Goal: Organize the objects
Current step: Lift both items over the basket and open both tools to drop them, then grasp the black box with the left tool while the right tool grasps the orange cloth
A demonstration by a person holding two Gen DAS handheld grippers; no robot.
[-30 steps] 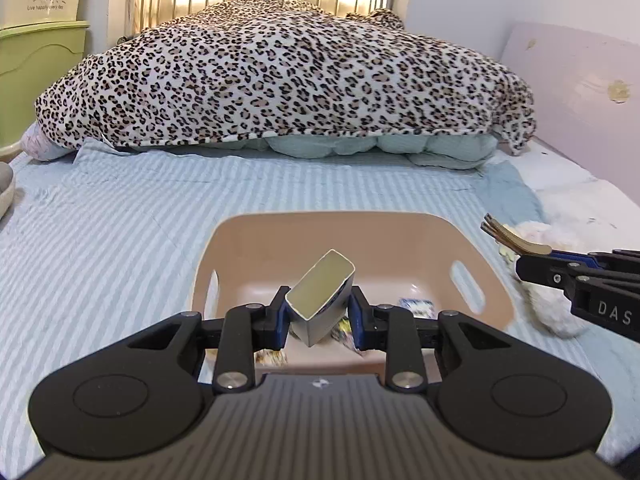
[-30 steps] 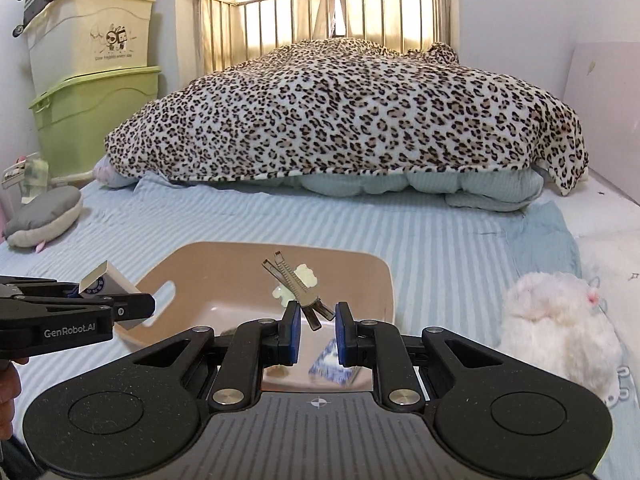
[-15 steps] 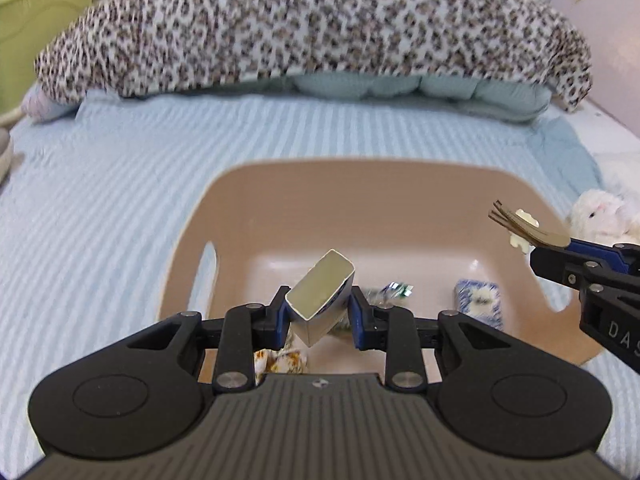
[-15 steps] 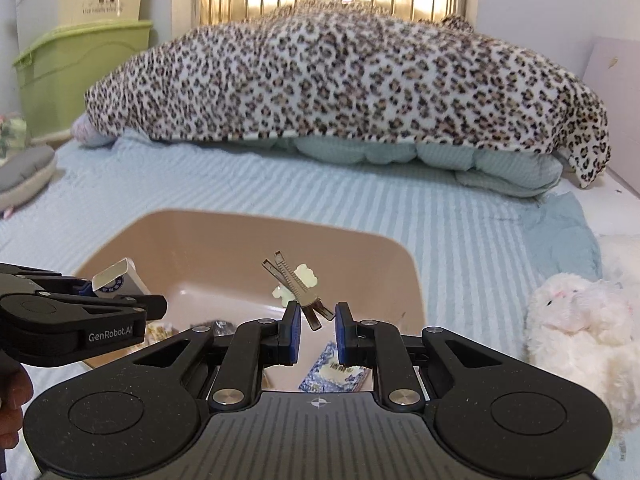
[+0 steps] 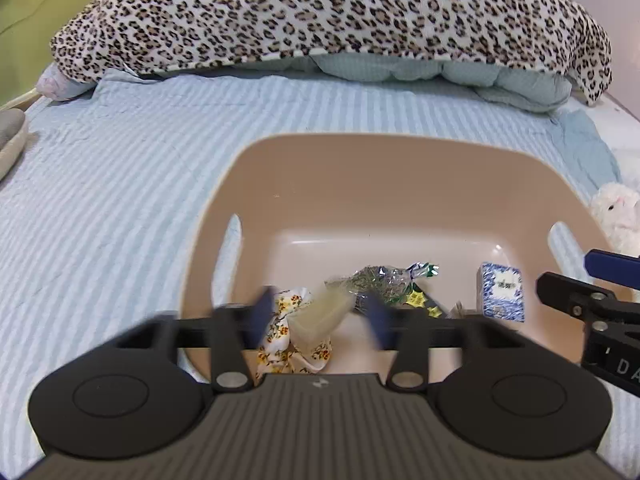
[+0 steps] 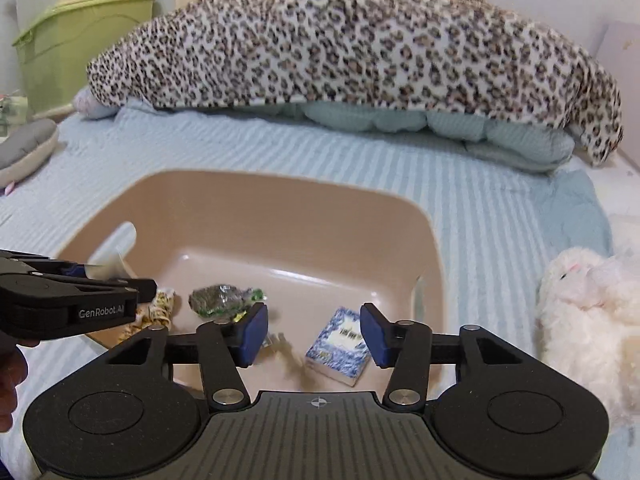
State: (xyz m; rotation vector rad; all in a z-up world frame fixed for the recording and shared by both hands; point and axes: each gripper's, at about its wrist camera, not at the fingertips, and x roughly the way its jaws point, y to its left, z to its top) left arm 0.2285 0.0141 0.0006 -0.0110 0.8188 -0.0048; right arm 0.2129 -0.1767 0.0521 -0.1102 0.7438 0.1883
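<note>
The left gripper (image 5: 316, 314) has its fingers parted, a blurred small box (image 5: 320, 312) loose between them over the tan basin (image 5: 400, 168). The right gripper (image 6: 314, 334) stands wide and empty. The box looks light, stiff and smooth-sided, best pinched across its flat faces.

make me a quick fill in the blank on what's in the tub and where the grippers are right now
1. The blue-and-white patterned packet lies inside the ____ plastic tub.
2. The right hand-held gripper has its jaws ____, with nothing between them.
3. The white fluffy plush toy sits on the striped bedsheet, ____ the tub.
4. The big blanket heaped beyond the tub has a ____ print.

Missing words: beige; open; outside; leopard
</note>
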